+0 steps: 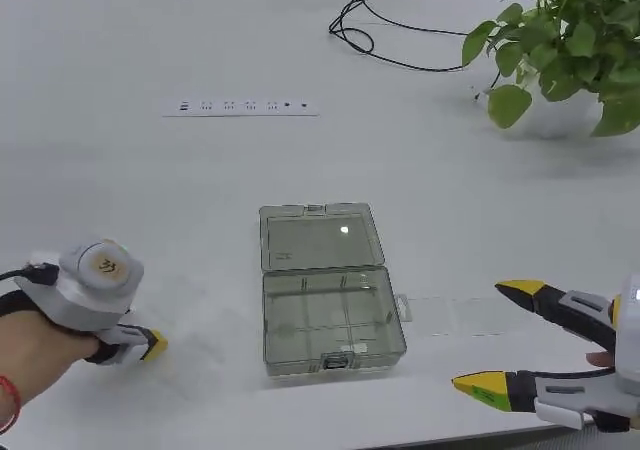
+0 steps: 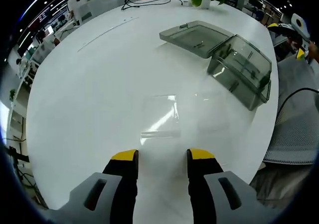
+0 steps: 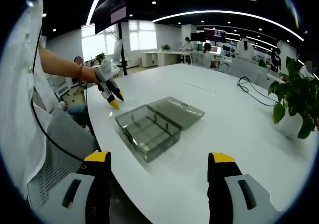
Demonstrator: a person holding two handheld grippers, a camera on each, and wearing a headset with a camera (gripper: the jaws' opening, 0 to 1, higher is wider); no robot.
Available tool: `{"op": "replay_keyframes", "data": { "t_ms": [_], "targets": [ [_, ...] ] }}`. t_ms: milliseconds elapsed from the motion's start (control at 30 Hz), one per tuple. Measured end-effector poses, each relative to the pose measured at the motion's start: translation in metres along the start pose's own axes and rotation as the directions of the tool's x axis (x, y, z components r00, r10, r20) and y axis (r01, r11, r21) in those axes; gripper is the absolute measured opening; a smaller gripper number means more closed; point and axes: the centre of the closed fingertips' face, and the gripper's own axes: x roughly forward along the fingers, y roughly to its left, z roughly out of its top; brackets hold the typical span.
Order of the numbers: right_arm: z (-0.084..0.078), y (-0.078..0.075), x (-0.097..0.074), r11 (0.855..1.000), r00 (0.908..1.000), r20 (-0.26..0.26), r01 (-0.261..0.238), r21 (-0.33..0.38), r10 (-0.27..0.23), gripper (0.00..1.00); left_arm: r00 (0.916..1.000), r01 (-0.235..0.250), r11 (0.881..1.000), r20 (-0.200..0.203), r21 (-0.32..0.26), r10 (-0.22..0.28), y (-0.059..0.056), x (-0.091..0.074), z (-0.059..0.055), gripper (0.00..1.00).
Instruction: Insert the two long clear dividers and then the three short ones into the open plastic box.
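Jaws stand apart and empty on left gripper (image 2: pixel 162 155), left of the open plastic box (image 1: pixel 333 320), and wide on right gripper (image 1: pixel 497 335) near a clear divider (image 1: pixel 455 315).

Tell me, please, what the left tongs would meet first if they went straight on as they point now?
Probably the dividers, lying flat just ahead of the left tongs; depth is unclear.

Nothing reads cleanly here. The round cap (image 1: pixel 105 265) on your left hand-held gripper (image 1: pixel 150 346) carries a small brownish mark, perhaps two digits, too blurred to make out. The white strip (image 1: pixel 241 106) on the desk (image 1: pixel 120 170) shows a row of tiny dark marks, none legible. The far wall screen (image 3: pixel 218 34) glows, its text unreadable.
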Motion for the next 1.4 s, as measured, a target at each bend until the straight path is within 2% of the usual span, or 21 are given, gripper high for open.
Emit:
{"op": "replay_keyframes", "data": {
  "t_ms": [33,67,233,800,967,1267,1400],
  "targets": [
    [-0.0001,-0.0003,-0.0001,1.000,1.0000,0.000,0.000,0.002,0.000,0.80,0.9999,-0.001,1.000,0.013,-0.010,0.002,0.0010,0.0008,0.0024,0.37],
    [0.0000,-0.0007,-0.0002,1.000,1.0000,0.001,0.002,0.002,-0.002,0.80,1.0000,-0.002,0.999,0.006,-0.033,0.002,0.0005,0.0001,0.0011,0.37],
    [-0.0005,-0.0028,-0.0004,1.000,1.0000,0.006,0.006,0.004,-0.006,0.80,1.0000,0.001,0.999,-0.002,-0.051,-0.001,0.0002,-0.0002,0.0004,0.35],
    [-0.0047,-0.0035,-0.0025,1.000,0.9999,0.007,0.015,0.014,-0.015,0.80,0.9974,0.016,0.999,-0.069,-0.048,-0.019,0.0013,-0.0007,-0.0003,0.32],
    [-0.0043,-0.0031,-0.0026,1.000,0.9998,0.008,0.015,0.013,-0.016,0.79,0.9966,0.024,0.997,-0.077,-0.075,-0.030,0.0017,-0.0008,0.0000,0.32],
    [-0.0045,-0.0009,-0.0022,1.000,0.9999,0.007,0.013,0.015,-0.013,0.79,0.9975,0.053,0.992,-0.041,-0.113,-0.058,-0.0017,-0.0022,0.0009,0.31],
    [-0.0036,-0.0001,-0.0012,1.000,0.9999,0.007,0.009,0.013,-0.009,0.79,0.9974,0.065,0.987,-0.022,-0.149,-0.069,-0.0019,-0.0036,0.0006,0.31]
  ]
}}
